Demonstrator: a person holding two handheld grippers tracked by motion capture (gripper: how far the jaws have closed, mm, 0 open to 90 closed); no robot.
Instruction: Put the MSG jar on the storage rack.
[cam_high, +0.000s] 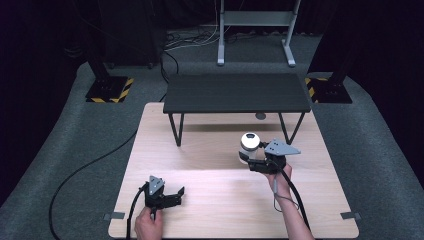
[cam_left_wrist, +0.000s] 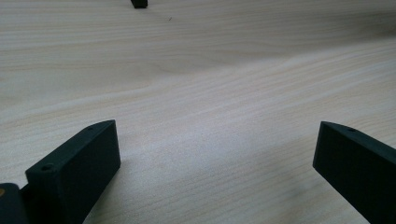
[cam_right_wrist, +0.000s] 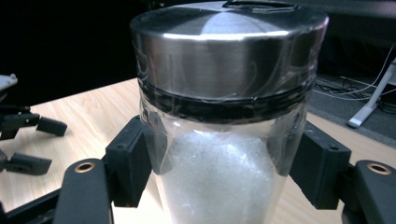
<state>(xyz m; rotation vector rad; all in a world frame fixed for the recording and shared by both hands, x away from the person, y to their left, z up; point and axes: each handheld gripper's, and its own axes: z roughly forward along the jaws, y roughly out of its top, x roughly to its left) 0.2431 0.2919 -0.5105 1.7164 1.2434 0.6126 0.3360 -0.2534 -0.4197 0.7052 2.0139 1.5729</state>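
At the bottom left of the high view, the left gripper (cam_high: 172, 196) lies low on the wooden table (cam_high: 215, 200). Its jaws stand wide apart and nothing is between them; in the left gripper view there is bare wood between them.

A little higher, at the right of the centre, the right gripper (cam_high: 251, 163) is closed on a glass jar (cam_right_wrist: 224, 140) with a metal lid (cam_right_wrist: 229, 51). The jar stands upright, and the two jaws press its clear wall from both sides, just below the lid. Something white fills the lower part; what it is, I cannot tell.

I judge the jar stiff, smooth and breakable. The glass may slip between hard pads, so the hold under the lid's rim seems a good place. The weight looks moderate.

Farther, in the upper middle, a low black bench (cam_high: 237, 93) stands on the table's far part. Behind is grey carpet (cam_high: 60, 130), cables and metal stand legs (cam_high: 255, 30) in a dark room.
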